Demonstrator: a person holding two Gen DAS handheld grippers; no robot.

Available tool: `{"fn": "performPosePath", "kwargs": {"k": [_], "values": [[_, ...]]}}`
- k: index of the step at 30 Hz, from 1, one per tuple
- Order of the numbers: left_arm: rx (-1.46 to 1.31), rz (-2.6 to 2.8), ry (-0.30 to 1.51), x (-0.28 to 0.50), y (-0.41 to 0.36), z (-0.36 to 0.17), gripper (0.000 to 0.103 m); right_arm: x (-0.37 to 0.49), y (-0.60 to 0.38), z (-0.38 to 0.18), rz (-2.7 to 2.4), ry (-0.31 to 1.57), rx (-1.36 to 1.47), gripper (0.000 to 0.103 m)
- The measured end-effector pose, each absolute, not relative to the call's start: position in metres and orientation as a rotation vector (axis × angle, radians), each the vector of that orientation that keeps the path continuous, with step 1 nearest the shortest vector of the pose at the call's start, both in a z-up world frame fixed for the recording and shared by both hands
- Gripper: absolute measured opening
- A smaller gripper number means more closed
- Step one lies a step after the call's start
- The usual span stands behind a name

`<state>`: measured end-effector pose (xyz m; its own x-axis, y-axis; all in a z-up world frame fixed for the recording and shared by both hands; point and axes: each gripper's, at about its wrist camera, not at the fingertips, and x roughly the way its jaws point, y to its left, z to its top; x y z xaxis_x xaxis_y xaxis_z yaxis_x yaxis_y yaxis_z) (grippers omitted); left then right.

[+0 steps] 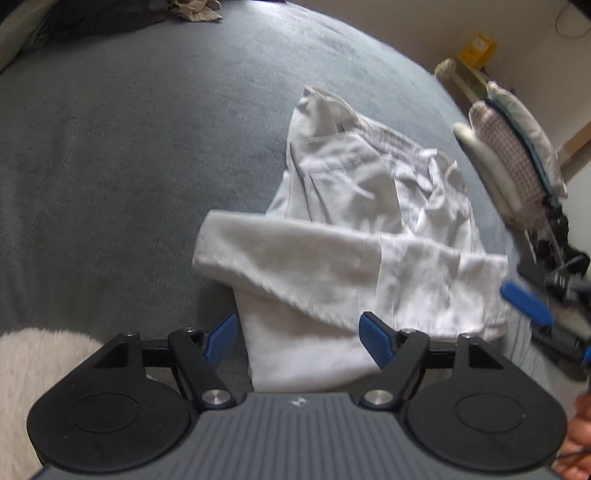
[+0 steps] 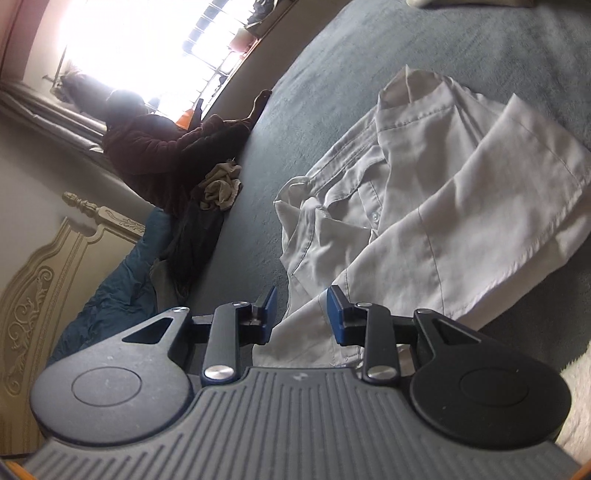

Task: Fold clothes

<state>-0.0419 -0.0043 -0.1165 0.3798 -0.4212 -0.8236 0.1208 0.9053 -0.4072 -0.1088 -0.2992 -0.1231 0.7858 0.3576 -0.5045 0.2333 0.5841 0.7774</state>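
**Blown-out window, soft daylight, fisheye warp**

A window [image 2: 147, 48] in the right wrist view glares pure white, leaving the seated person [image 2: 159, 147] before it nearly a silhouette. Daylight falls soft and even on the grey bedcover [image 1: 110, 166], with faint shadows. Both views bend strongly at their edges. The left wrist view is slightly motion-blurred, especially the white shirt [image 1: 351, 258].

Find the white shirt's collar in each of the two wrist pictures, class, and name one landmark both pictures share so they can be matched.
Left wrist view: the collar is at the shirt's far end, upper centre, above the folded sleeve.
Right wrist view: the collar is at upper right, the shirt's far tip on the bedspread.
Shared landmark: the beige crumpled cloth at the grey bedspread's far edge.
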Motion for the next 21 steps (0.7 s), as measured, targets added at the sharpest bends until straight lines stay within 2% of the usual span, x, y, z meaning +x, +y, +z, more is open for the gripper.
{"fn": "performPosePath", "kwargs": {"k": [6, 12, 16, 19, 21], "values": [[-0.487, -0.244, 1.136, -0.009, 0.018, -0.136, 0.074, -0.104, -0.313, -0.153, -0.006, 0.778, 1.147, 0.029], [-0.521, -0.198, 1.146, 0.017, 0.027, -0.151, 0.072, -0.105, -0.316, -0.184, -0.070, 0.858, 1.319, 0.032], [-0.538, -0.197, 1.133, 0.019, 0.030, -0.158, 0.063, -0.103, -0.309, -0.199, -0.073, 0.911, 1.379, 0.033], [-0.567, -0.207, 1.112, 0.018, 0.034, -0.162, 0.049, -0.103, -0.301, -0.208, -0.066, 0.948, 1.421, 0.033], [-0.592, -0.214, 1.100, 0.017, 0.038, -0.164, 0.044, -0.102, -0.295, -0.213, -0.053, 0.968, 1.456, 0.033]]}}
